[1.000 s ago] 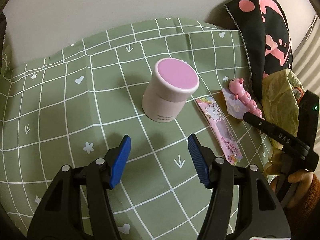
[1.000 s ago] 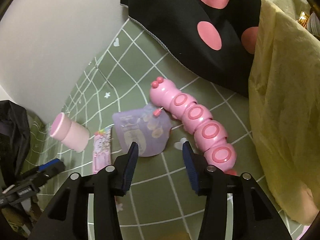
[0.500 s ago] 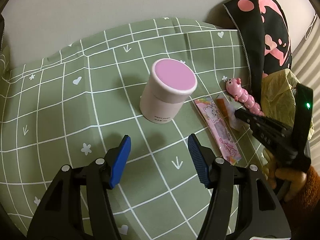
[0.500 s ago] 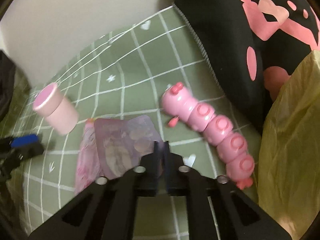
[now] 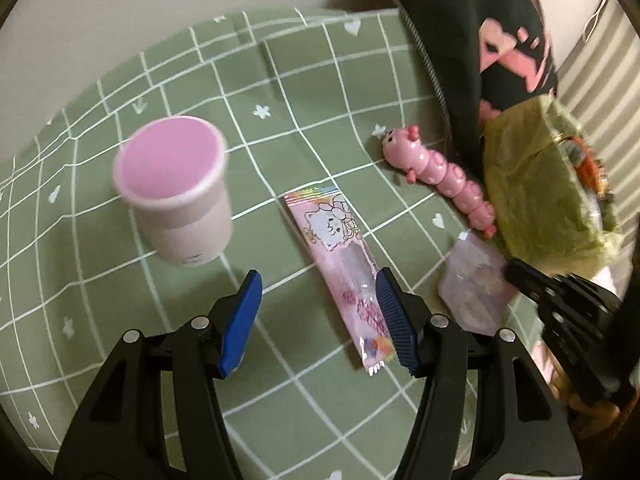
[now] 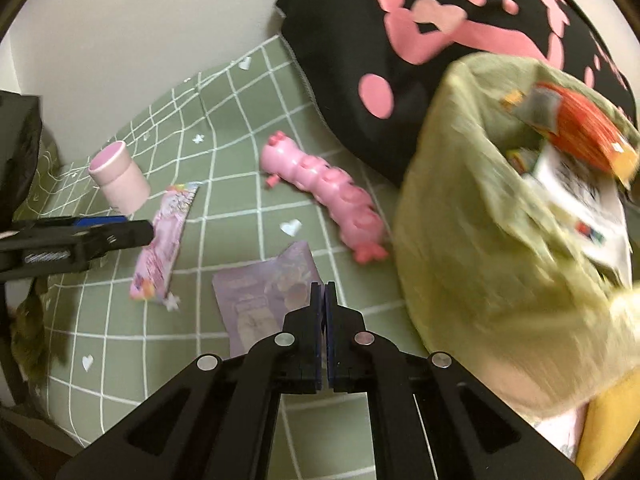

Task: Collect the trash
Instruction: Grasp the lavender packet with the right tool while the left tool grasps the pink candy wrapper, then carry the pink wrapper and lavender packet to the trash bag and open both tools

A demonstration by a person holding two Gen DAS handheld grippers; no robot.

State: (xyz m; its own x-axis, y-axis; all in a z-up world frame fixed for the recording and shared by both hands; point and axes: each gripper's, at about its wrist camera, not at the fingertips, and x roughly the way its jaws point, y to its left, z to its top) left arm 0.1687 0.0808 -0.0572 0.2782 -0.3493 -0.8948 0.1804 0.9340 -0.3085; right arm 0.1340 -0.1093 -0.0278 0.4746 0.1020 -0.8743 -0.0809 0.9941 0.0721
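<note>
My right gripper (image 6: 324, 292) is shut on the right edge of a pale purple pouch (image 6: 260, 300), just left of the yellow-green trash bag (image 6: 472, 248). The left wrist view shows the same pouch (image 5: 476, 284) pinched by the right gripper (image 5: 516, 272) below the bag (image 5: 540, 184). The bag's mouth shows a red wrapper (image 6: 584, 128) and printed paper. My left gripper (image 5: 318, 296) is open over a long pink snack wrapper (image 5: 340, 256), whose lower end lies by the right finger. From the right wrist, the left gripper (image 6: 136, 228) hovers beside that wrapper (image 6: 160, 248).
A pink caterpillar toy (image 5: 436, 172) lies between the wrapper and the bag. A pink lidded cup (image 5: 172, 192) stands to the left on the green checked cloth (image 5: 200, 80). A black cushion with pink shapes (image 6: 400, 60) leans behind the bag, against a pale wall.
The right gripper shut on the purple pouch and pulled it away from the caterpillar toy, toward the bag. The left gripper slid right, from in front of the cup to over the pink wrapper.
</note>
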